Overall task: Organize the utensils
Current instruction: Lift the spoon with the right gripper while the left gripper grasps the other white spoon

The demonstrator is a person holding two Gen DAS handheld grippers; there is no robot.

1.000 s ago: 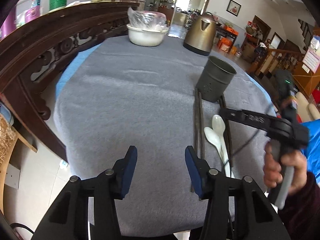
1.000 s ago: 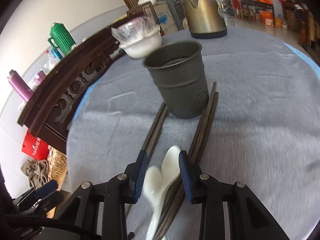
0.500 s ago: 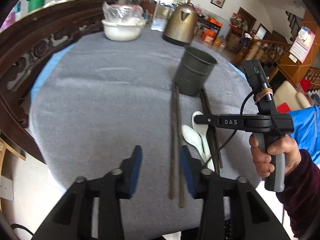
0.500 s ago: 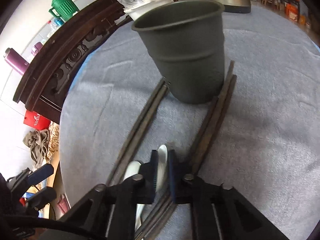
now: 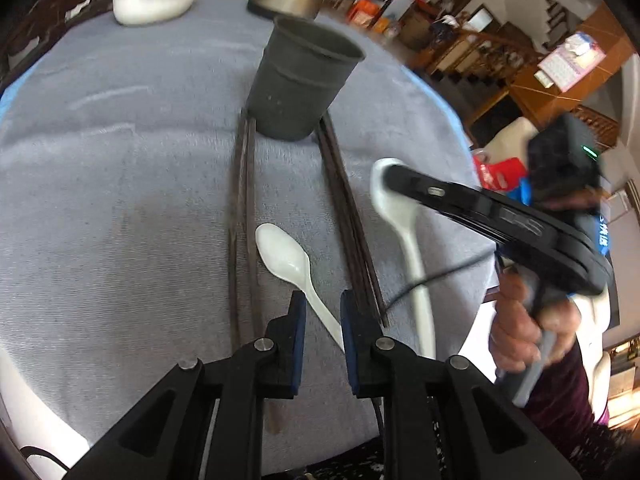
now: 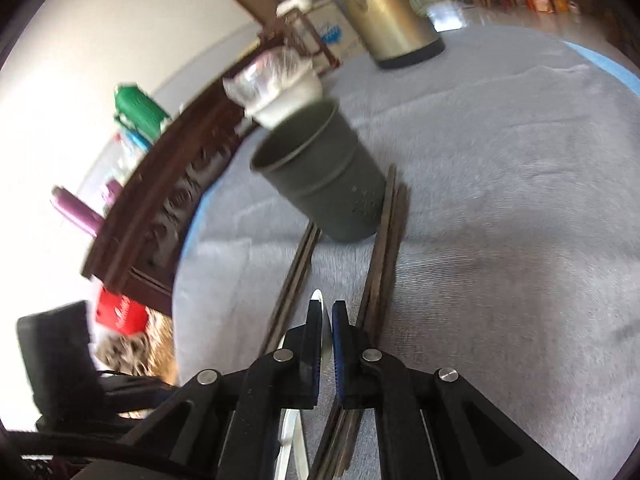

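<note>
Left wrist view: the left gripper (image 5: pixel 322 312) is seen low over the grey cloth-covered table (image 5: pixel 120 184), its blue-padded jaws having just been closing, narrowly parted around the handle of a white plastic spoon (image 5: pixel 288 258) lying flat, the pads not seen to press it. This spoon lies in front of the dark grey metal utensil cup (image 5: pixel 300 80), between two pairs of dark brown chopsticks (image 5: pixel 242 216). To the right of the cup, a second white spoon (image 5: pixel 404 236) is held lifted off the table, clamped at its bowl by the right gripper (image 6: pixel 326 320), whose handle is gripped by a person's hand (image 5: pixel 528 320).
</note>
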